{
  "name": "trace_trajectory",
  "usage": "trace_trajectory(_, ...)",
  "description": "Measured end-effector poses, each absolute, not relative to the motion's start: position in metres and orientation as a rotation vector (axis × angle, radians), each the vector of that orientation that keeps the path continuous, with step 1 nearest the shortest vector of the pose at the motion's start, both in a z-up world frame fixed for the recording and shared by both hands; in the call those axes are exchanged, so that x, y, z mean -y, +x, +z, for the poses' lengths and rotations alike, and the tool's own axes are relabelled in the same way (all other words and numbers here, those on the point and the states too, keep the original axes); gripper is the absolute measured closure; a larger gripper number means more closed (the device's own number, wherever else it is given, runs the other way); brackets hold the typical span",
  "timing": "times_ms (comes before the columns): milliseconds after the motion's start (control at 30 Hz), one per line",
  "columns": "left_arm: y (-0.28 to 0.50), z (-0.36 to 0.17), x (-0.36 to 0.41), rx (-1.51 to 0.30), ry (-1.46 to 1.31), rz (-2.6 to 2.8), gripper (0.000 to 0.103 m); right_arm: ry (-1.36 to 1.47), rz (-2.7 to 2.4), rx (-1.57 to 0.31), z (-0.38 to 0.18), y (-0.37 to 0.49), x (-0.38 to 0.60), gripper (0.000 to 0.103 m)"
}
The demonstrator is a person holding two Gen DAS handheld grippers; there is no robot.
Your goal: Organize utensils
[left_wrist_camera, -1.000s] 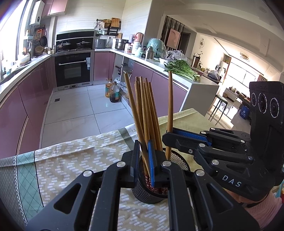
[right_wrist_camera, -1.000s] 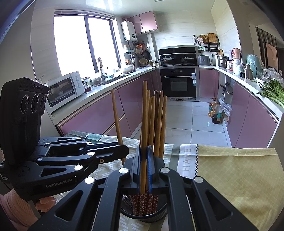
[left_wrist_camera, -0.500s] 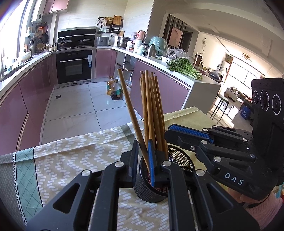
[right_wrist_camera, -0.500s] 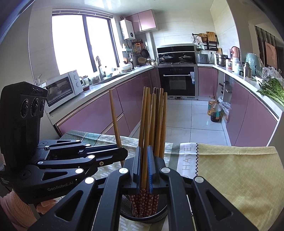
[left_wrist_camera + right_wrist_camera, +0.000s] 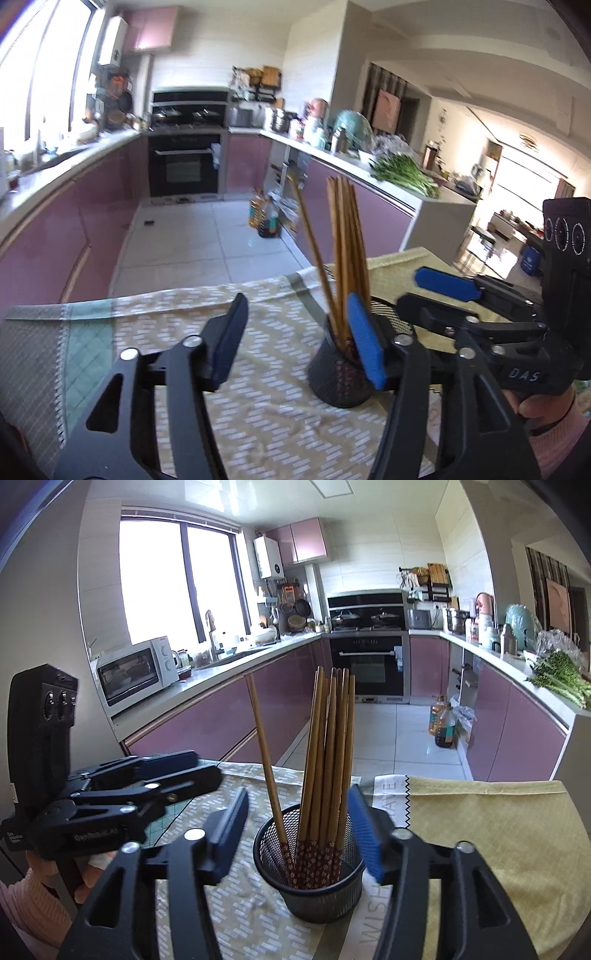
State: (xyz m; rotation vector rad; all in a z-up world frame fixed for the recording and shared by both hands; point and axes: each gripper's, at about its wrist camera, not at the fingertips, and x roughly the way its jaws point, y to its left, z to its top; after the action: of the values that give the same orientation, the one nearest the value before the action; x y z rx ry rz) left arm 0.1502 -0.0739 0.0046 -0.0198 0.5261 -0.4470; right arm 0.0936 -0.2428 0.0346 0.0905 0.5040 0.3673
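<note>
A black mesh holder [image 5: 314, 890] stands on the patterned tablecloth [image 5: 480, 834], with several wooden chopsticks [image 5: 328, 746] upright in it. One chopstick [image 5: 264, 749] leans away to the left. My right gripper [image 5: 295, 830] is just in front of the holder. Its jaws are opening and stand wide either side of the bundle, the pads off it. My left gripper [image 5: 297, 345] is also opening, with nothing between its fingers. The holder [image 5: 340, 373] and chopsticks [image 5: 345, 251] sit by its right finger [image 5: 365, 347]. Each gripper shows in the other's view: right [image 5: 417, 291], left [image 5: 207, 766].
The table's far edge [image 5: 166, 295] drops to a tiled kitchen floor [image 5: 192, 247]. Purple cabinets line both sides, with an oven [image 5: 365, 664] at the back. A microwave [image 5: 136, 672] sits on the left counter, greens [image 5: 557, 675] on the right, oil bottles [image 5: 443, 723] on the floor.
Both grippers were shut on a chopstick each; both have now opened and let go. The chopsticks stand free in the holder. The left gripper has shifted left of the holder.
</note>
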Motion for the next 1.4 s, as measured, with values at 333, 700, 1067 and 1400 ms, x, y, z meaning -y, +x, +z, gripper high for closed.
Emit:
trace_trajectory(333,0.081,0.012,0.028,-0.360,-0.015,-0.237,0.006,0.025,0.300,-0.388,0.030,0.051,0.223,0.007)
trace_trajectory(700,0.032,0.014,0.004,-0.270,-0.021,-0.122,0.006,0.003,0.236,-0.286,0.033,0.016,0.203,0.007)
trace_trajectory(1067,0.006,0.017,0.000,-0.225,-0.019,-0.073,0.006,0.016,0.217,-0.259,0.034,0.004,0.196,0.007)
trace_trajectory(1400,-0.005,0.020,0.002,-0.202,-0.008,-0.074,0.006,0.012,0.207,-0.239,0.035,-0.003,0.193,0.007)
